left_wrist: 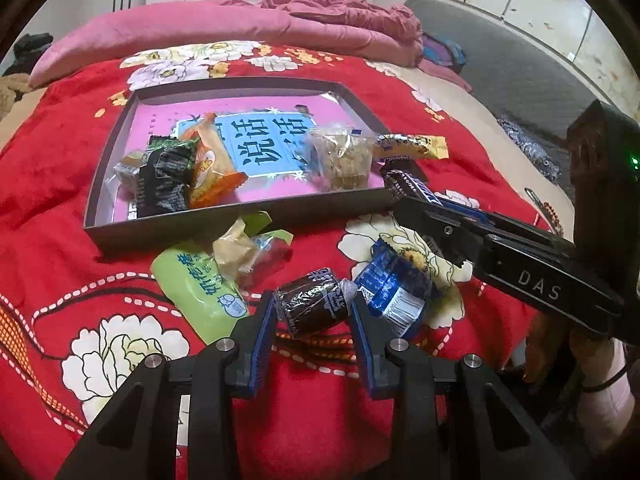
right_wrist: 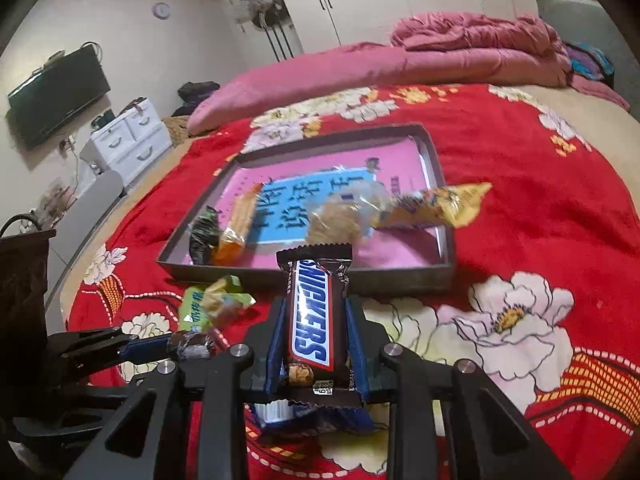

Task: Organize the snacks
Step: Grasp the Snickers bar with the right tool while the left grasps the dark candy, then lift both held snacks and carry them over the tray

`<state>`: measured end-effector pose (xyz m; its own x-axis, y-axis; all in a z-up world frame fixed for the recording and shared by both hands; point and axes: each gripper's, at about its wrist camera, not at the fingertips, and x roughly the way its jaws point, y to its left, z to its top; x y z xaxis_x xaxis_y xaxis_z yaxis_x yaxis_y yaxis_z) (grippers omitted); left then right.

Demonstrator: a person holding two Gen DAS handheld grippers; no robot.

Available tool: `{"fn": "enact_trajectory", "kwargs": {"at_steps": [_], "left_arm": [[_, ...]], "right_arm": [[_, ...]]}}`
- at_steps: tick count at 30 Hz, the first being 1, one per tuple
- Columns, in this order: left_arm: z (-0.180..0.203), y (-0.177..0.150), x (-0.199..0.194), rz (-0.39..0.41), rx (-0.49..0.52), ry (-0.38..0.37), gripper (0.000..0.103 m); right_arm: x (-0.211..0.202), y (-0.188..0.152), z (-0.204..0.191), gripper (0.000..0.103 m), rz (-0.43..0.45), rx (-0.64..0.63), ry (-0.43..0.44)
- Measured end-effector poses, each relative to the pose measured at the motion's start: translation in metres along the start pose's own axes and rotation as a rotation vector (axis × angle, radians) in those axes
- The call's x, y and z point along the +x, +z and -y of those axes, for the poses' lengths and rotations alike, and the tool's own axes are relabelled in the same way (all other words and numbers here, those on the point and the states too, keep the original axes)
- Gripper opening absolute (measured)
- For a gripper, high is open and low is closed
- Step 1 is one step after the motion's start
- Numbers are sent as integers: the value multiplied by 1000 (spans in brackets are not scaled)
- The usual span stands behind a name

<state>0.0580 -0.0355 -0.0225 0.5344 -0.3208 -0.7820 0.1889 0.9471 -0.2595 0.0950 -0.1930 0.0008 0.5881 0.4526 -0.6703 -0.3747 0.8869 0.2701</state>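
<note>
Left wrist view looks down over the left gripper, whose blue-padded jaws are drawn in close on a small black-wrapped candy; the candy sits right between the pads, crosswise, pinched at both sides and just above the red flowered blanket. Beside it to the right lies a blue packet, and to the left a green packet with a pale crumpled snack against it, all on the blanket in front of the grey tray.

Inside the tray, on its pink and blue printed floor, a dark packet and an orange packet are heaped at the left, a clear bag of cereal bars at the right, with a yellow-ended wrapper across the right rim.

Right wrist view shows the right gripper nearly closed on a Snickers bar, held lengthwise between the pads so its far end sticks out past the fingertips toward the tray's near wall. From the left camera that gripper reaches in from the right, its tip near the tray's near right corner.
</note>
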Motion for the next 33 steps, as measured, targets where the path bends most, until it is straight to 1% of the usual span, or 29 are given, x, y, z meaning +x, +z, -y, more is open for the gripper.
{"fn": "enact_trajectory", "kwargs": {"at_steps": [6, 13, 21, 28, 33], "left_arm": [[0, 4, -1, 15, -2, -1, 37], [1, 10, -1, 38, 5, 14, 37], [-4, 21, 0, 70, -15, 21, 37], [-6, 26, 4, 72, -23, 20, 37], [-6, 30, 5, 88, -17, 28, 37]], "right_arm": [[-2, 4, 2, 29, 27, 15, 1], [-3, 8, 10, 29, 51, 39, -11], [-8, 14, 18, 29, 93, 58, -23], [-5, 17, 20, 29, 102, 63, -26], [-5, 21, 23, 29, 118, 76, -26]]}}
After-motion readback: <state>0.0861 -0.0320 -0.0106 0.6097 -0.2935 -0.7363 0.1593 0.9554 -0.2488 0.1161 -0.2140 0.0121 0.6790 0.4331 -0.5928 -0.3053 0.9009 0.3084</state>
